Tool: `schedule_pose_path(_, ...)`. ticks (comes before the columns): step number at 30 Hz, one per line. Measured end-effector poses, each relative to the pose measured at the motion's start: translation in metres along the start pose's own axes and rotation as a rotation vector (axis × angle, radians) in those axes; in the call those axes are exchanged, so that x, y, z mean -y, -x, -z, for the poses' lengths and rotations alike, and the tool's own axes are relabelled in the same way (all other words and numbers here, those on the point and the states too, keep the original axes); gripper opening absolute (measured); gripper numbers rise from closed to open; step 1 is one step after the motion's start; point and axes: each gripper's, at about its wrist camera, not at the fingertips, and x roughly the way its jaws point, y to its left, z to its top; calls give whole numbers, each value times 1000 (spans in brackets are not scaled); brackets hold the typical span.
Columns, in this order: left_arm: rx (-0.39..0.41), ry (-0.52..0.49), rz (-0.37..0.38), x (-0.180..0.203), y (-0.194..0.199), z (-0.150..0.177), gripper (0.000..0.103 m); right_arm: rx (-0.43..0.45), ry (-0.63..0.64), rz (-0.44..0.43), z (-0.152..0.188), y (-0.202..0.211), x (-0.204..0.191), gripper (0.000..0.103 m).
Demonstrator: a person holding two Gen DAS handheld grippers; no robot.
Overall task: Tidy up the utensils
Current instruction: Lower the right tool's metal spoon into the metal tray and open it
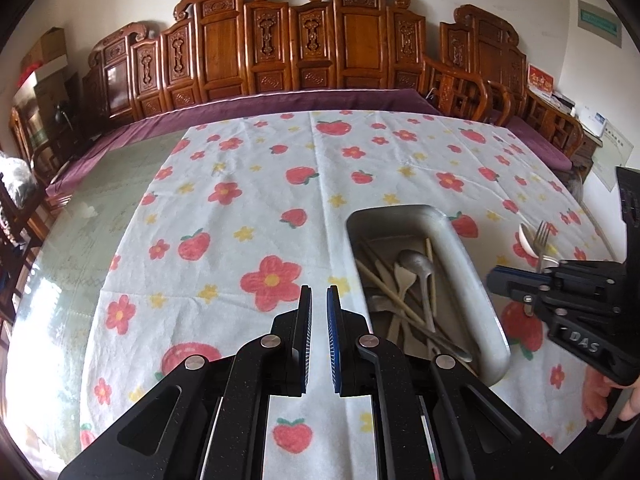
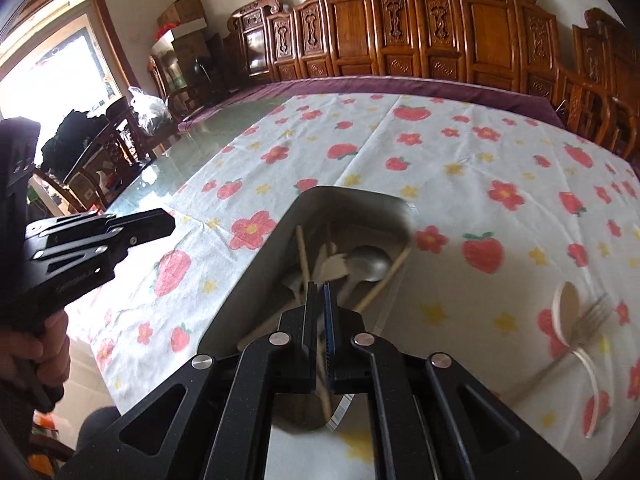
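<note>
A metal tray (image 1: 472,280) on the flowered cloth holds chopsticks, a wooden spoon (image 1: 402,280) and a metal spoon (image 1: 418,262). It shows in the right wrist view too (image 2: 256,256). My left gripper (image 1: 319,292) hovers left of the tray, jaws nearly together, nothing between them. My right gripper (image 2: 319,286) is over the tray's near end, shut on a chopstick (image 2: 323,372) that runs down between the jaws. A white spoon (image 2: 570,316) and a fork (image 2: 588,320) lie on the cloth right of the tray.
The flowered cloth (image 1: 248,208) covers most of a glass-topped table (image 1: 100,208). A carved wooden bench (image 1: 320,40) with a purple cushion runs along the far side. Chairs and boxes stand at the left.
</note>
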Motion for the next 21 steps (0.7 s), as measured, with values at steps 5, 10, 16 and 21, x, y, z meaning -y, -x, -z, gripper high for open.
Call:
schedule_pose_path(5, 17, -21, 30, 27, 4, -6, 18, 23, -15, 53, 26, 45, 37, 6)
schedule_pose_path(10, 30, -47, 72, 62, 3, -10, 20, 21, -56, 142, 54, 80, 88, 6)
schedule_pose_path(16, 26, -88, 111, 102, -2, -12, 22, 5, -110, 222, 74, 90, 143, 16)
schedule_pose_path(21, 10, -119, 136, 128, -9, -9, 28, -23, -141, 265, 81, 77, 178, 26)
